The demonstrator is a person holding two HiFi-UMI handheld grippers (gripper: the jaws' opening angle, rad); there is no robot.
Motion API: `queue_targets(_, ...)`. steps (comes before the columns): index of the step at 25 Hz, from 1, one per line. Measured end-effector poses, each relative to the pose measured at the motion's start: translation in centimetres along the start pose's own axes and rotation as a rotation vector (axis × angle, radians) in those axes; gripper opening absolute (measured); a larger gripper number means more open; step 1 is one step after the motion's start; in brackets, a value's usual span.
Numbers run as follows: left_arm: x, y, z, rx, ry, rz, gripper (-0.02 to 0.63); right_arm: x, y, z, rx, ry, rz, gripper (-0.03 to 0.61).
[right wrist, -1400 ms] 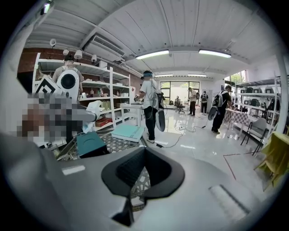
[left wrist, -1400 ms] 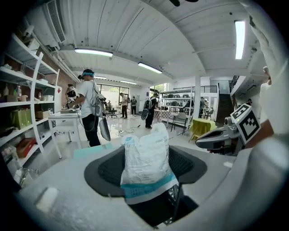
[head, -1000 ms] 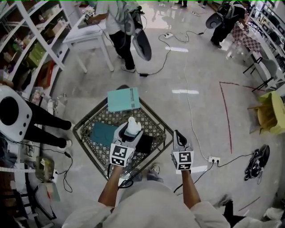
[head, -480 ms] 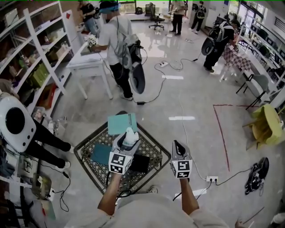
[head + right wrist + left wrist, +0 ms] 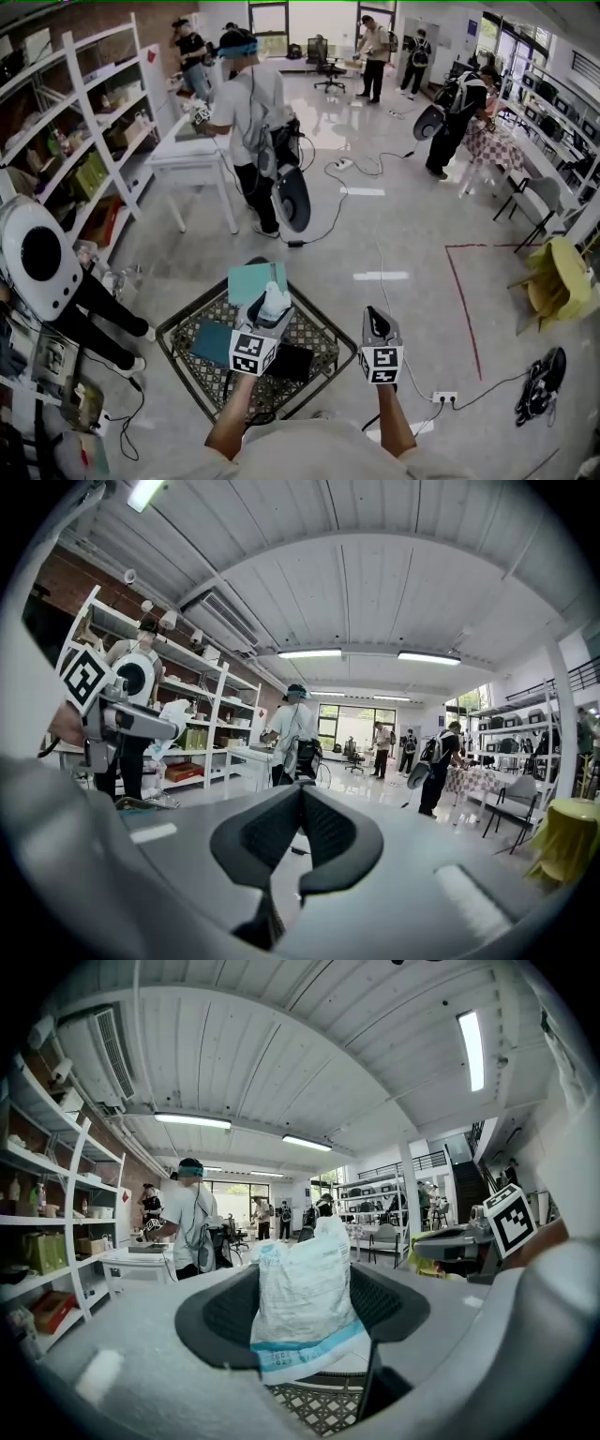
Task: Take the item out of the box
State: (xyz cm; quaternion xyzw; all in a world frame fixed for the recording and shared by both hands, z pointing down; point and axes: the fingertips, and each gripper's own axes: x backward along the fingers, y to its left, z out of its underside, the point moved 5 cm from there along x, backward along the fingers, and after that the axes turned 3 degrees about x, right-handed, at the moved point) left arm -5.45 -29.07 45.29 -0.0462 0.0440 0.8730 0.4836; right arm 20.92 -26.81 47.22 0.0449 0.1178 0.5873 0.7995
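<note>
Holding white pouch over wire basket
My left gripper is clamped on the pouch, a blue band at its lower edge and basket mesh showing beneath it; from the head view it hangs toward the basket's far corner, near a teal box. Off the basket's right edge, my right gripper has its jaw tips touching, nothing between them

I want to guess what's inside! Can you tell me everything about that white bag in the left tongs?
The white bag looks like crinkly, puffy plastic, with a blue band and tiny print near its bottom. It stands upright, pinched by the left tongs on both sides, held above the wire basket.
</note>
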Motion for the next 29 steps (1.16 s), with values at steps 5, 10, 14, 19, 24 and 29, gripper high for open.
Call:
queue_targets(5, -0.01, -0.15, 0.35, 0.001, 0.005, 0.002, 0.310, 0.14, -0.05, -0.01, 0.004, 0.003, 0.010, -0.002)
queue_targets(10, -0.20, -0.43, 0.24, 0.008, 0.002, 0.008, 0.310, 0.23, -0.19, 0.13, -0.003, 0.007, 0.010, -0.002)
queue_targets(14, -0.33, -0.54, 0.48, 0.009, 0.006, 0.010, 0.310, 0.38, -0.08, 0.20, -0.003, 0.010, 0.008, -0.002)
queue_targets(19, -0.48, -0.77, 0.89, 0.017, 0.011, 0.018, 0.310, 0.47, 0.02, 0.59, -0.001, 0.019, 0.004, -0.002)
queue_targets(24, -0.36, -0.98, 0.85, 0.017, 0.013, 0.022, 0.310, 0.70, 0.16, 0.79, -0.001, 0.034, 0.002, -0.002)
queue_targets(29, -0.47, -0.59, 0.84, 0.017, 0.015, 0.025, 0.308, 0.36, 0.45, 0.76, -0.002, 0.039, 0.002, -0.002)
